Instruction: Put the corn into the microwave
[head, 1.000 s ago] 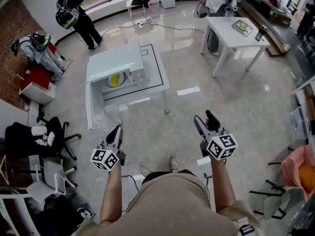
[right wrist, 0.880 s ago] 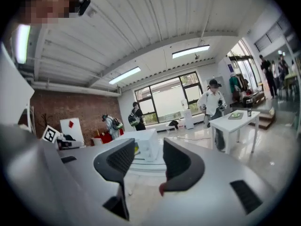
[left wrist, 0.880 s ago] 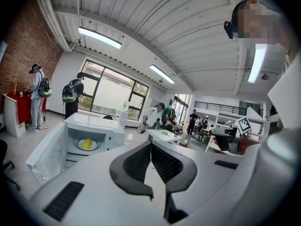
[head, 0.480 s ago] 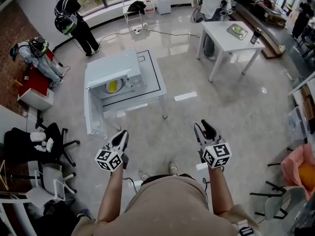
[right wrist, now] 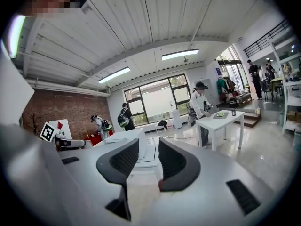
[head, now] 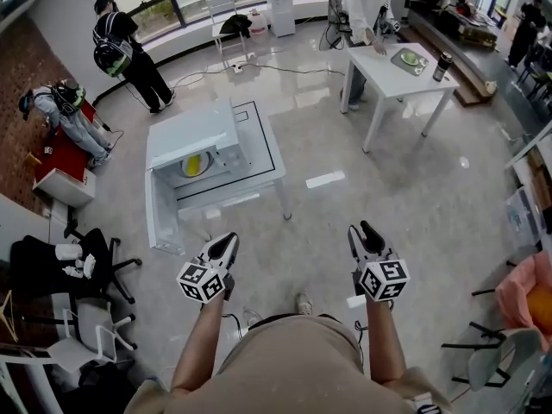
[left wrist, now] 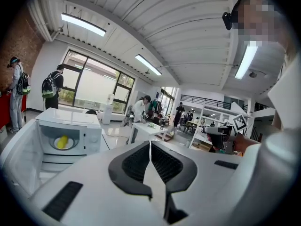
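Observation:
The yellow corn (head: 193,164) lies on a plate inside the white microwave (head: 191,128), which stands on a low white table (head: 259,179) with its door (head: 160,222) swung open towards me. In the left gripper view the corn (left wrist: 62,141) shows inside the open microwave (left wrist: 70,133). My left gripper (head: 231,240) is held well short of the table, its pads touching and nothing between them (left wrist: 150,146). My right gripper (head: 362,229) is at the same height on the right. Its jaws stand partly apart with nothing between them (right wrist: 148,147).
A white table (head: 392,76) with a tray and a cup stands at the back right, and a person (head: 362,7) leans over it. Two more people (head: 116,46) are at the back left. Office chairs (head: 69,257) crowd the left side.
Both grippers have moved forward, and the left one has also drifted right. The right gripper's jaws have narrowed from wide apart to about half. The person at the far table has bent over it.

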`<action>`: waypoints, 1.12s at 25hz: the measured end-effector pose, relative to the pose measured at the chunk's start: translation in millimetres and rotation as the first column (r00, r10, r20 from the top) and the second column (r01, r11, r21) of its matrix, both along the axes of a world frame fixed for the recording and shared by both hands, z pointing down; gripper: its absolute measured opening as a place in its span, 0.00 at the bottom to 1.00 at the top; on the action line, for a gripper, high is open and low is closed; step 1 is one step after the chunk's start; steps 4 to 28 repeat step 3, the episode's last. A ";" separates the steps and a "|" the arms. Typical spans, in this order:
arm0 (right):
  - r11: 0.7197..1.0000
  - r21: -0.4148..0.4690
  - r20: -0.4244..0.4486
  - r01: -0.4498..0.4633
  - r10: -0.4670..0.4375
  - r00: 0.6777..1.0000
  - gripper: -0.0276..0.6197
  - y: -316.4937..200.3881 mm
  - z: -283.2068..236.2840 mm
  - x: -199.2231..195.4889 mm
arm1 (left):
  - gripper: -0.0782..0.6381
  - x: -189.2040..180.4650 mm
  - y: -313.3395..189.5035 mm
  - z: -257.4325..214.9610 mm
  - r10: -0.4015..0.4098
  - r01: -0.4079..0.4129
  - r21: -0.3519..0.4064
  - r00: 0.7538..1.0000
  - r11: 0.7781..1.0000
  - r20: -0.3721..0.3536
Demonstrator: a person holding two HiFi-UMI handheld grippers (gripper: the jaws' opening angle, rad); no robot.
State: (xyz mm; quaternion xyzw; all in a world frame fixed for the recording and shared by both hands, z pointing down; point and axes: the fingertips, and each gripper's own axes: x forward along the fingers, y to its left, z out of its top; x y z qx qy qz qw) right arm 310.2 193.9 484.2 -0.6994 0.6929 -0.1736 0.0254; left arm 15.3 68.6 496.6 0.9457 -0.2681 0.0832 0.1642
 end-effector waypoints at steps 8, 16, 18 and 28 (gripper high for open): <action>1.000 -0.012 0.012 -0.007 0.007 1.000 0.26 10.7 4.1 14.3 | 0.12 17.5 9.5 -0.4 0.021 -0.021 -0.002 1.000 1.000 -0.001; 1.000 -0.012 0.012 -0.007 0.007 1.000 0.26 10.7 4.1 14.3 | 0.12 17.5 9.5 -0.4 0.021 -0.021 -0.002 1.000 1.000 -0.001; 1.000 -0.012 0.012 -0.007 0.007 1.000 0.26 10.7 4.1 14.3 | 0.12 17.5 9.5 -0.4 0.021 -0.021 -0.002 1.000 1.000 -0.001; 1.000 -0.012 0.012 -0.007 0.007 1.000 0.26 10.7 4.1 14.3 | 0.12 17.5 9.5 -0.4 0.021 -0.021 -0.002 1.000 1.000 -0.001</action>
